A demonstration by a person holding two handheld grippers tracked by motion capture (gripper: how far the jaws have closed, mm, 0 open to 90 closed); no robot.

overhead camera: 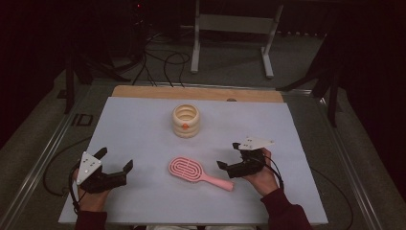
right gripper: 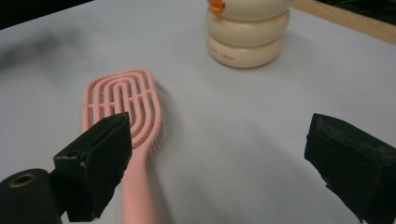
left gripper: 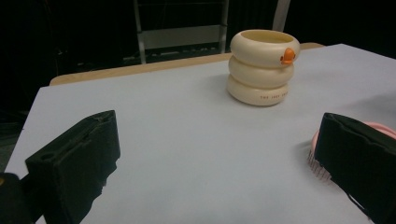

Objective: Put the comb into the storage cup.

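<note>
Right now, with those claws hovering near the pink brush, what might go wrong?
The right gripper is open near the hairbrush's thin handle; closing off-centre could flick the brush aside. The brush lies bristles down, so it may rock. Lifting it carelessly toward the cream ringed cup might knock that over.

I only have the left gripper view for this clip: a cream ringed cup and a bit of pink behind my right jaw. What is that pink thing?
Observer: A pink hairbrush lying flat, bristles down, handle toward the right tool.
Operator: Is the right tool holding it?
Observer: No. Its jaws stand open, with the handle near one jaw in the right gripper view.
Operator: Anything inside the cup?
Observer: From the high view the cream cup looks empty, though its bottom is dim.
</note>
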